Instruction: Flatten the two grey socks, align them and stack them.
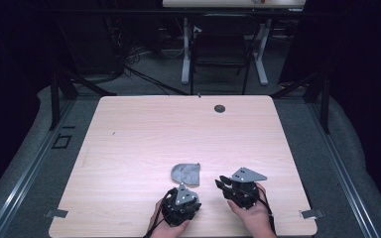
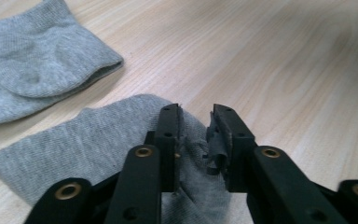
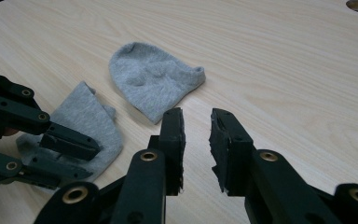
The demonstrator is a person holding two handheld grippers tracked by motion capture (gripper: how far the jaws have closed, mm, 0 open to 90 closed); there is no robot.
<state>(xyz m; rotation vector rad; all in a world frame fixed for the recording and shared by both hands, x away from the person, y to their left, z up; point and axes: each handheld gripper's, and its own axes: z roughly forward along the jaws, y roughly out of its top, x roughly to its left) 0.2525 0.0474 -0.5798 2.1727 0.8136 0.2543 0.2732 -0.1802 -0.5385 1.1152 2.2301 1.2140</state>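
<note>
Jaws of both grippers lie low over the near edge of the pale wooden worktop (image 1: pixel 144 134) in the high view, the left gripper (image 1: pixel 180 191) touching a small grey knitted sock (image 1: pixel 186 172), the right gripper (image 1: pixel 222 182) just beside it over bare wood; how far apart either pair stands cannot be told from up here. Left gripper view: its jaws stand a narrow gap apart with the sock's near fold (image 2: pixel 98 149) bunched between them, pads not clearly pressing; the folded-over part (image 2: pixel 32 65) lies beyond. Right gripper view: its jaws stand a narrow gap apart, holding nothing, with the sock (image 3: pixel 151 84) ahead and the left gripper (image 3: pixel 91 161) on its near fold
</note>
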